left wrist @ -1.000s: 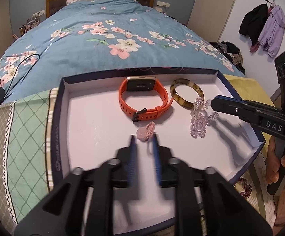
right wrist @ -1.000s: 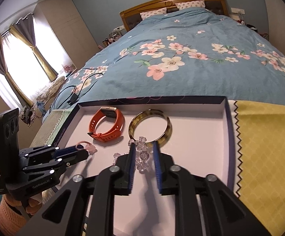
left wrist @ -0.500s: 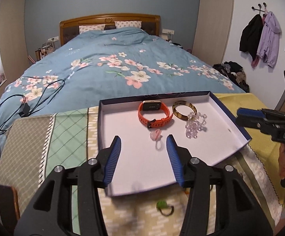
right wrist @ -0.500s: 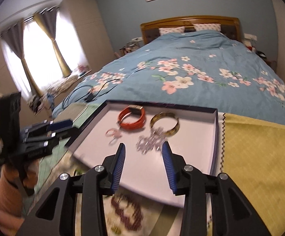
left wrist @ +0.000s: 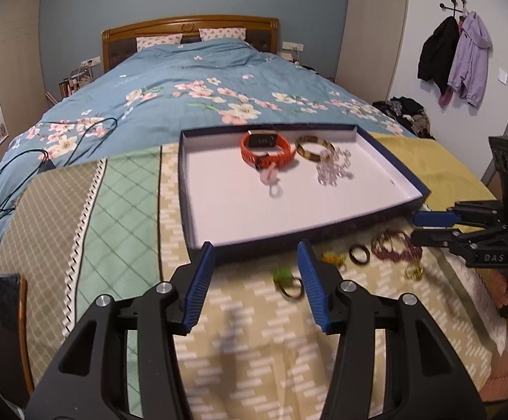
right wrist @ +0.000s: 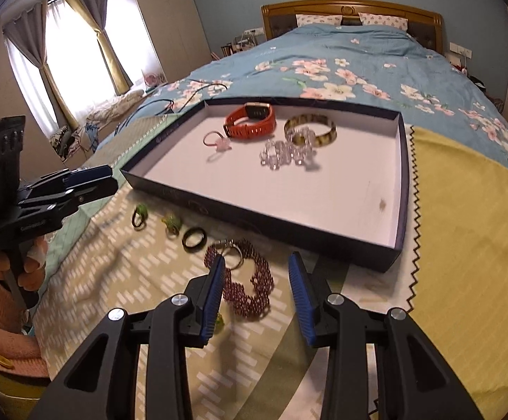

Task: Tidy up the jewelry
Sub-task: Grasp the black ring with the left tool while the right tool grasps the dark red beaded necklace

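A shallow navy box with a white floor point(left wrist: 341, 224) point(right wrist: 264, 220) lies on the bed. In it are an orange watch point(left wrist: 266, 148) point(right wrist: 250, 120), a tortoiseshell bangle point(left wrist: 315, 148) point(right wrist: 318, 129), a clear bead bracelet point(left wrist: 332, 168) point(right wrist: 285, 150) and a pink ring point(left wrist: 271, 176) point(right wrist: 217, 141). In front of the box lie a green ring point(left wrist: 287, 280) point(right wrist: 140, 215), a yellow-green ring point(left wrist: 332, 257) point(right wrist: 173, 224), a black ring point(left wrist: 359, 254) point(right wrist: 194, 238) and a maroon bead bracelet point(left wrist: 397, 246) point(right wrist: 250, 287). My left gripper point(left wrist: 255, 280) is open and empty. My right gripper point(right wrist: 256, 288) is open above the maroon bracelet.
Patchwork cloths in green, beige and yellow cover the bed's foot point(left wrist: 113, 217). A blue floral duvet point(left wrist: 201, 98) lies beyond, with black cables point(left wrist: 26, 168) at the left. Coats point(left wrist: 453, 52) hang on the right wall. A curtained window point(right wrist: 61, 56) is on the left.
Both grippers have opened, letting go of the pink ring and the clear bracelet in the box, and have pulled back to the near side of the box.
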